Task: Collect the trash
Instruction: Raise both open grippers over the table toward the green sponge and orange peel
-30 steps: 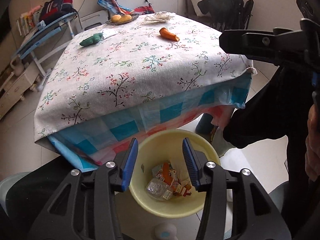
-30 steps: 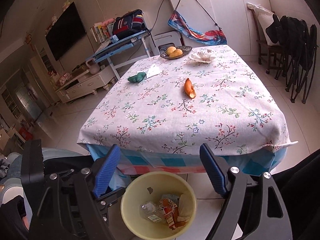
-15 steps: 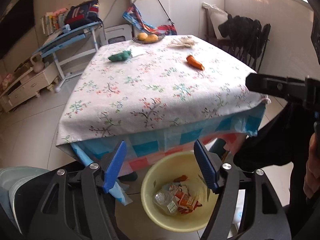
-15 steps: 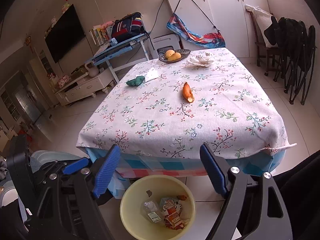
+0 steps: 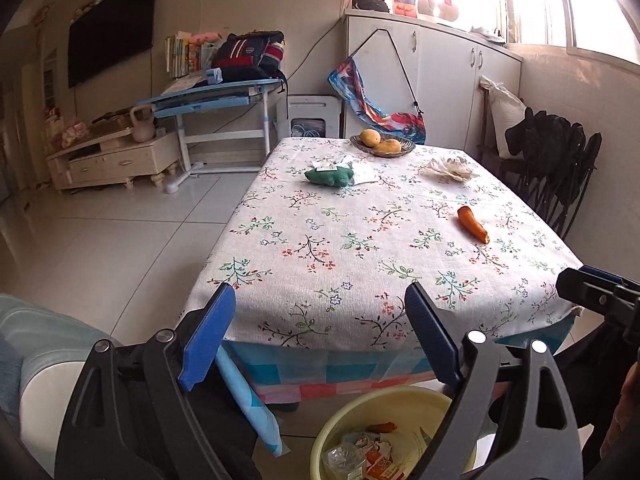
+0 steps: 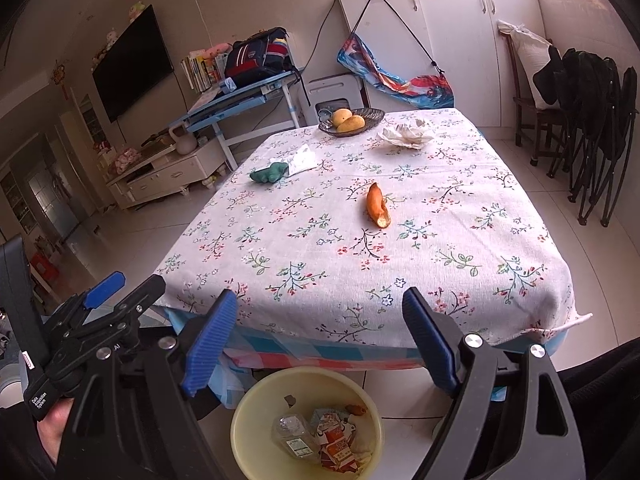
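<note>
A yellow bin (image 5: 332, 436) (image 6: 256, 404) stands on the floor below the table's near edge, holding a crushed bottle (image 6: 292, 436) and wrappers. On the floral tablecloth (image 5: 360, 248) (image 6: 420, 248) lie an orange bitten carrot-like piece (image 5: 473, 224) (image 6: 376, 205), a green crumpled item (image 5: 329, 176) (image 6: 269, 173) beside a white wrapper (image 6: 302, 159), and crumpled white paper (image 5: 450, 169) (image 6: 406, 136). My left gripper (image 5: 320, 336) is open and empty over the near edge. My right gripper (image 6: 320, 340) is open and empty over the near edge, above the bin.
A bowl of yellow fruit (image 5: 382, 145) (image 6: 351, 120) sits at the table's far end. Folded black chairs (image 6: 600, 120) stand at the right. A blue desk (image 5: 216, 98) and TV cabinet (image 5: 112, 158) stand at the left. White cabinets (image 6: 440, 36) line the back wall.
Both grippers have risen and tilted up from the bin toward the tabletop. The left jaws have opened wider. The bin has dropped to the frame bottom.
</note>
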